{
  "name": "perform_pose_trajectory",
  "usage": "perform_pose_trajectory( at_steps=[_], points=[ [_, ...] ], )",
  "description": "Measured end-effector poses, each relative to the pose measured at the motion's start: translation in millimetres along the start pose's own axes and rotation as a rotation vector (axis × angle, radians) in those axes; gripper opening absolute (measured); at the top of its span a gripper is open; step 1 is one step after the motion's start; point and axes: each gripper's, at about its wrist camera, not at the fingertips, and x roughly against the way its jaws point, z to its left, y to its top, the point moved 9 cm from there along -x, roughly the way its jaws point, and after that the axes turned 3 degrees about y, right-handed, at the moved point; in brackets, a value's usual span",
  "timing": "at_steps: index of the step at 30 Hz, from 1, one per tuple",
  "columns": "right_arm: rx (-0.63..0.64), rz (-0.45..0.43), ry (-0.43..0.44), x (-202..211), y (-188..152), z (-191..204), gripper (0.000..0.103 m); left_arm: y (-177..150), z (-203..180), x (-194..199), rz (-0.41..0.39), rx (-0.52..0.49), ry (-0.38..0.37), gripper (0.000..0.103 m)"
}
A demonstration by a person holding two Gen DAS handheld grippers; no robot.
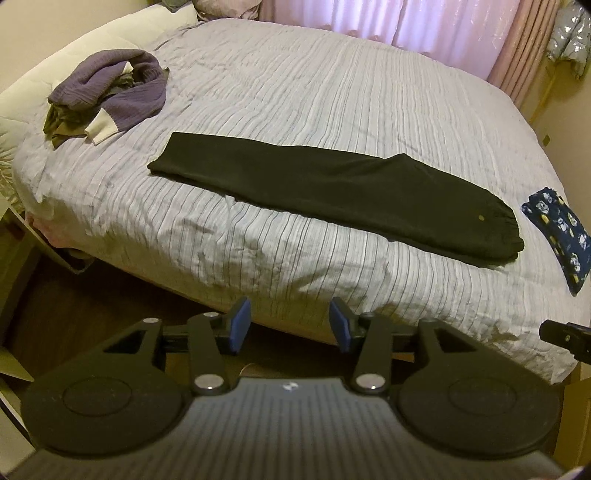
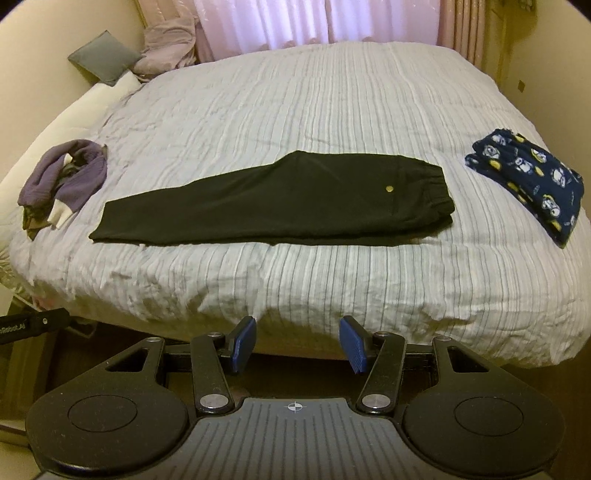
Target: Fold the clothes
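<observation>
On bed [image 2: 295,110]: black trousers [image 2: 273,206] halved lengthwise; left gripper [image 1: 291,325], right gripper [image 2: 297,341] both apart, empty; next likely fold cuff to waistband.

Both wrist views look down over the bed [image 1: 295,110] edge — sharing black trousers [image 2: 273,206].

A bed with a grey striped quilt [image 2: 314,110] fills most of both views. A white pillow [image 2: 88,107] lies along its left edge. A grey cushion [image 2: 105,57] leans against the wall at the far left corner, with a bundle of pale pink fabric [image 2: 166,46] just beside it. Pink curtains [image 1: 424,22] hang over the window behind the bed. A silver padded jacket [image 1: 570,38] hangs at the far right. Dark wooden flooring [image 1: 85,295] shows below the near bed edge.
</observation>
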Motion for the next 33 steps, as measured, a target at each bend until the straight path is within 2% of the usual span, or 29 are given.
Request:
perform_pose_trajectory(
  at_steps=[8,21,33],
  points=[
    [-0.044,0.001,0.004,0.6,-5.3,-9.2,0.054,-0.8,-17.3,-1.1,-0.005,-0.054,-0.003,0.043],
    [-0.043,0.018,0.011,-11.7,1.2,-4.1,0.054,4.9,-13.1,-9.7,0.002,-0.045,0.007,0.046],
    [-0.061,0.061,-0.020,-47.9,28.4,-1.0,0.054,36.9,-12.4,-52.2,0.049,-0.036,-0.006,0.046]
  ],
)
